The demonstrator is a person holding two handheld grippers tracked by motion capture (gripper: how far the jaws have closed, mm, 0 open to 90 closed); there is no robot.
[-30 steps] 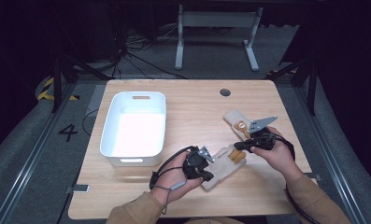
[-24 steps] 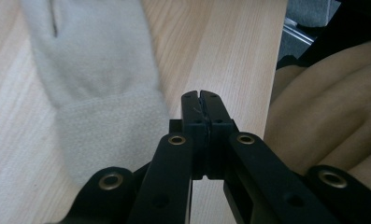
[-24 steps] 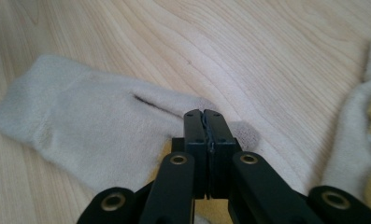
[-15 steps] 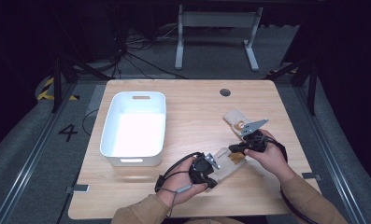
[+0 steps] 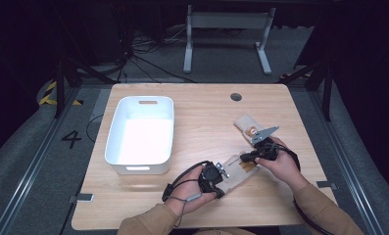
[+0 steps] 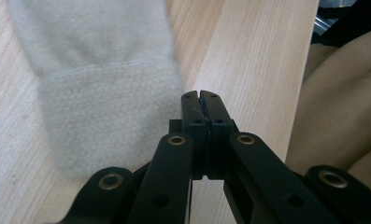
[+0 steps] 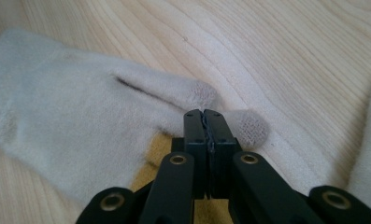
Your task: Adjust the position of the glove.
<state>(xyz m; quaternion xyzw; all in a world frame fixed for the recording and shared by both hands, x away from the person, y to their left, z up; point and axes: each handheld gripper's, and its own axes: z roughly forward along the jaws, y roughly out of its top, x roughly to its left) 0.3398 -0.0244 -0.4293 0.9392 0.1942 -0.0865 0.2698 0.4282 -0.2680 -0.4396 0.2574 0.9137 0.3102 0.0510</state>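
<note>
pale wood grain runs across the table (image 5: 202,112), where a white plastic bin (image 5: 141,134) with rounded corners and a slot handle stands on the left half, well apart from the work at the front right. two cream knitted gloves lie there: the near glove (image 5: 238,171) flat between the two hands, the far glove (image 5: 245,125) just behind the right hand, with an orange patch showing. a round dark grommet sits in the table near its far edge, and a metal stand rises on the floor beyond. the left gripper (image 6: 202,100) comes in low from the front, forearm angled inward, its fingers pressed together just beside the glove's ribbed cuff, with bare wood under the tips. the right gripper (image 7: 204,116) reaches in from the right, its fingers together too, resting over the near glove where its finger ends lie; whether they pinch any fabric cannot be told. the glove is soft and fuzzy, with greyer, coarser pads on two fingertips.
</note>
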